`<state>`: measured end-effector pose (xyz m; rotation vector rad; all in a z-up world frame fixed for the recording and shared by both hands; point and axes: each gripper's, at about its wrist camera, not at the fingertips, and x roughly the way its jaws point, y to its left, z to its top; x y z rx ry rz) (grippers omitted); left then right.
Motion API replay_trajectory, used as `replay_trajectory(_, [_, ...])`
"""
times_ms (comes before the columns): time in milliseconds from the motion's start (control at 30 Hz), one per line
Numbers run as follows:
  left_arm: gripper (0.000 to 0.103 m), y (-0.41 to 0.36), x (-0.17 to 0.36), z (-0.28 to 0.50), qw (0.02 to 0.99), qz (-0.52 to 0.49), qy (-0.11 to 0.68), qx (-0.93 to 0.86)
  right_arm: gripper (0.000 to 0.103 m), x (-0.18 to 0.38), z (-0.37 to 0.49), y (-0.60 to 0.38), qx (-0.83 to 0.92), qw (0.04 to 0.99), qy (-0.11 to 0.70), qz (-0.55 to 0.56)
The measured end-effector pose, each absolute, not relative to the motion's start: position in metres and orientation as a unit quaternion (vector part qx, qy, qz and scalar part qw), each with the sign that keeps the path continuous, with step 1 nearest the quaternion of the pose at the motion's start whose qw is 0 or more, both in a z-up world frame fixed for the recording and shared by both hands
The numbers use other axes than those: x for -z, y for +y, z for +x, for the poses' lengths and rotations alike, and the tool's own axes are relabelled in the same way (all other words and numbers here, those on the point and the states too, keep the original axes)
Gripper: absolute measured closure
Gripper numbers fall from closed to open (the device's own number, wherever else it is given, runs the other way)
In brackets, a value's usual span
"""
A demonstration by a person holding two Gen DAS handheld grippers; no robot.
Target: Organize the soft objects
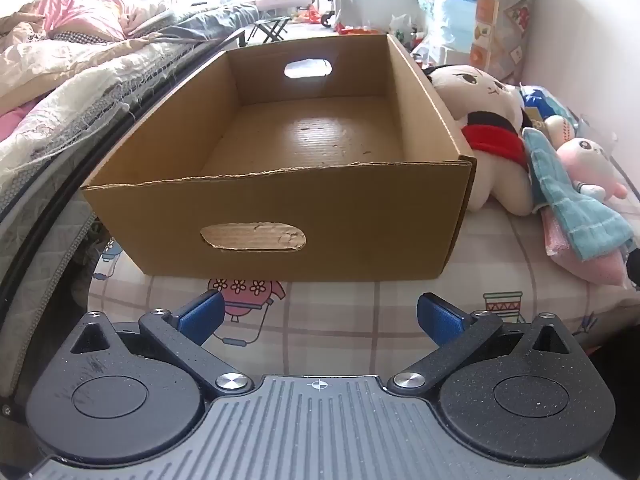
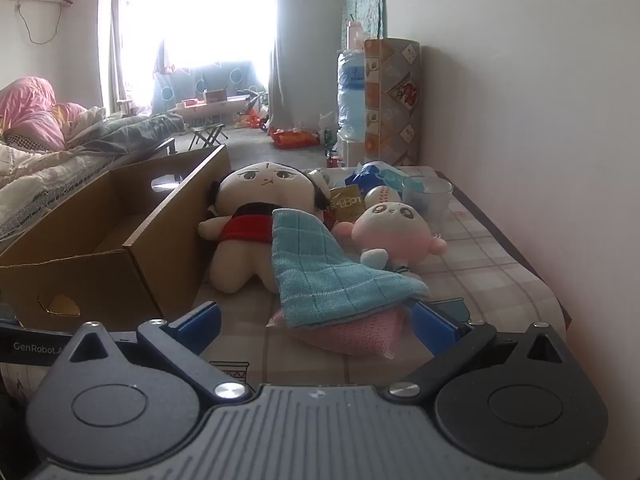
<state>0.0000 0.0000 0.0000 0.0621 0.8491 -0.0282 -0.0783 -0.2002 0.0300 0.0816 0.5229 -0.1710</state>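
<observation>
Left wrist view: left gripper point(image 1: 319, 317) jaws spread wide, holding nothing, facing the cardboard box point(image 1: 280, 208) at frame centre. Cream doll point(image 1: 492, 120), blue towel point(image 1: 576, 204), pink plush point(image 1: 588, 168) piled at right. Right wrist view: right gripper point(image 2: 316, 326) also wide open, nothing gripped, pink cloth point(image 2: 360, 336) under the towel point(image 2: 332, 276), between its fingers.

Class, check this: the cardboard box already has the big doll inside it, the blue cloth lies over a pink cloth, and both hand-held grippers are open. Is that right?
Not quite. The box is empty, as the left wrist view shows; the big doll lies on the table beside it. The rest holds: the blue cloth lies over the pink cloth, and the left hand-held gripper and right hand-held gripper are open.
</observation>
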Motion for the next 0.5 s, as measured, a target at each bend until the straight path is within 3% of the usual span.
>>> replay_trajectory(500, [0.000,0.000,-0.003,-0.008,0.913,0.039,0.406,0.014,0.000,-0.031,-0.083,-0.204,0.074,0.958,0.275,0.048])
